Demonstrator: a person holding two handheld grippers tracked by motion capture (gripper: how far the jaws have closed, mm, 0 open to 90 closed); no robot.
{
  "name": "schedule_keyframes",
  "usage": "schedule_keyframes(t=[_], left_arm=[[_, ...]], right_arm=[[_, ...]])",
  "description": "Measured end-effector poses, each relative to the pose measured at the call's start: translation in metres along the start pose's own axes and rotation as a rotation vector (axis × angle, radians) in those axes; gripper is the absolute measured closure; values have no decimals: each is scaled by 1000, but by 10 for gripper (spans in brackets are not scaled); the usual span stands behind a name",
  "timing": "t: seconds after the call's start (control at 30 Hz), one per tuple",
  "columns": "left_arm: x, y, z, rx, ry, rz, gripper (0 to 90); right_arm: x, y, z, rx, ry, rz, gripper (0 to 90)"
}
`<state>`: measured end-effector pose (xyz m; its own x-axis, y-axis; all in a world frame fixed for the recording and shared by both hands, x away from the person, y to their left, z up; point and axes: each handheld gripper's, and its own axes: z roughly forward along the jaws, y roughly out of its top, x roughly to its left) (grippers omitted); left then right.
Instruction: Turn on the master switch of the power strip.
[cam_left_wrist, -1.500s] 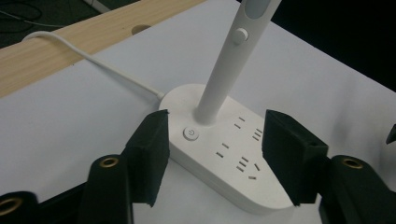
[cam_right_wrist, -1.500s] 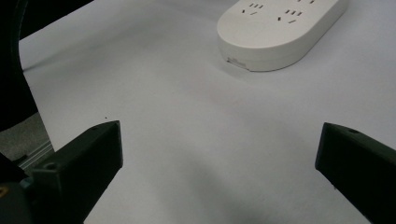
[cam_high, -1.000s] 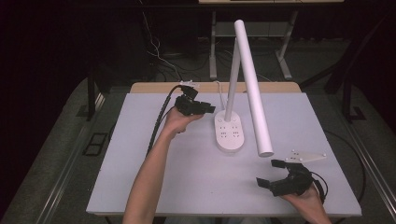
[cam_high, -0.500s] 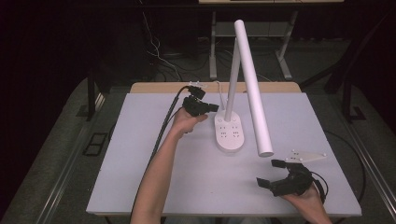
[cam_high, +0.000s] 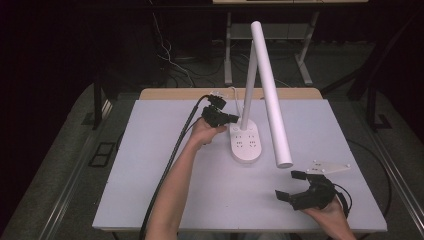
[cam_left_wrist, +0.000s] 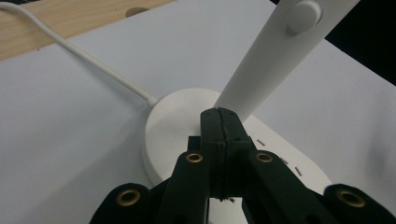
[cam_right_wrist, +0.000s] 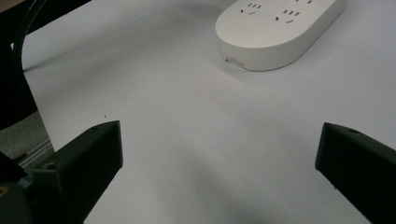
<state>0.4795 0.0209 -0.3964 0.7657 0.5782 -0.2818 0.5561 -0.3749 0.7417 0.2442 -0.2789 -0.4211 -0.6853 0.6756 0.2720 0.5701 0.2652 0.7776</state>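
We see a white table (cam_high: 150, 200) w/ a white desk lamp (cam_high: 265, 85) at centre-rear; its oval base (cam_high: 246, 145) has socket slots, cord (cam_left_wrist: 93, 65) runs to rear. Left gripper (cam_high: 231, 119), jaws pressed together, tips at base by the stem. Right gripper (cam_high: 292, 186) near front-right, jaws spread, nothing between. No legible writing.

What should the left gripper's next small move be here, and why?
Probably press its shut tips down onto the lamp base. The left gripper is closed on nothing, poised at the foot of the stem, while the right gripper rests open and apart.
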Motion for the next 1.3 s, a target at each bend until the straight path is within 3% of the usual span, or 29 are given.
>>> schedule_keyframes(t=[0.07,0.73,0.97,1.07,1.3], left_arm=[[0,-1,4,-9,-3,-17,898],[6,-10,19,41,10,-16,899],[6,-12,23,39,15,-25,899],[7,-12,23,54,13,-11,898],[5,-14,24,65,49,0,898]], right_arm=[[0,0,0,0,0,-2,3],[0,0,1,7,5,-6,3],[1,0,1,10,8,-5,3],[1,0,1,9,10,-4,3],[1,0,1,11,14,-3,3]])
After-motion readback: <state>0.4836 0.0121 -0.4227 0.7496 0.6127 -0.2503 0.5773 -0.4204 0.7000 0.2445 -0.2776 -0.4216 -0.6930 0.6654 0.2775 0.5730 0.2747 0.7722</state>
